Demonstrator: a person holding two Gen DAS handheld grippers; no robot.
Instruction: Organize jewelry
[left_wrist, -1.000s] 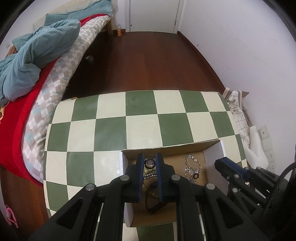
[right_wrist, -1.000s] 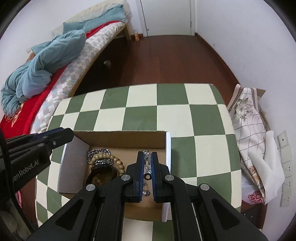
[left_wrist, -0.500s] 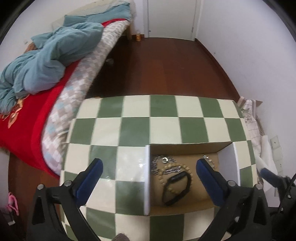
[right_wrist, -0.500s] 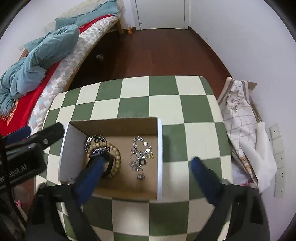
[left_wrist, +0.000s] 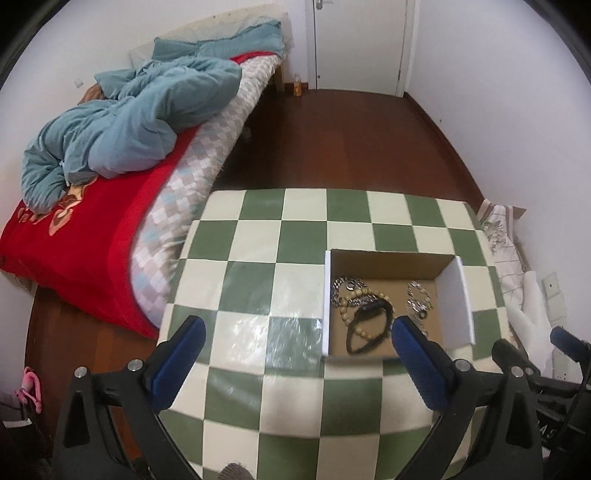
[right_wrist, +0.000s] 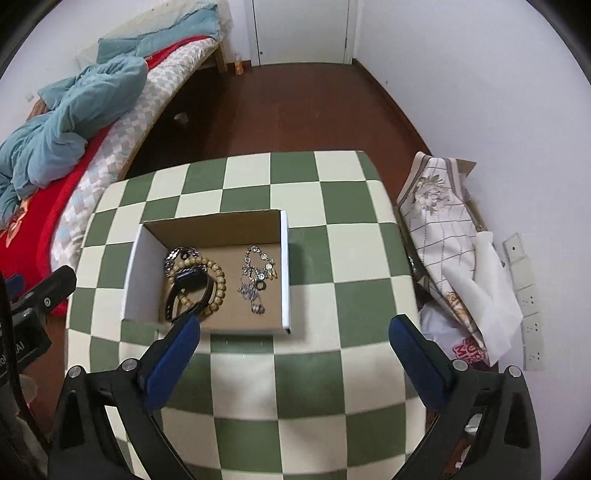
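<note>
Silver chain necklace (right_wrist: 255, 277) lies strung out on the brown floor of the open cardboard box (right_wrist: 283, 266), close to the box's right wall, its long axis running from the far wall toward the near edge. At the left wall sits the other cluster: a wooden bead bracelet (right_wrist: 218, 277) with a black band (right_wrist: 192, 286) laid across it and a silver link chain (right_wrist: 181, 254) just behind, all touching or overlapping. The two groups are apart, with bare cardboard between them.

The box stands on the green-and-cream checked table (right_wrist: 332, 350), toward its near right part as the left wrist view has it. Nothing of jewelry shows on the table outside the box, so the sorting looks close to finished, or wholly so.

The right gripper (right_wrist: 295, 339) hangs above the box's near edge, jaws spread wide and empty, the necklace ahead of it and slightly left of centre. The left gripper (left_wrist: 295, 339) is likewise spread and empty, over the table to the left of the box, the bracelet cluster ahead and to its right. The right gripper is the nearer to the necklace; a grasp across its long axis would suit.
</note>
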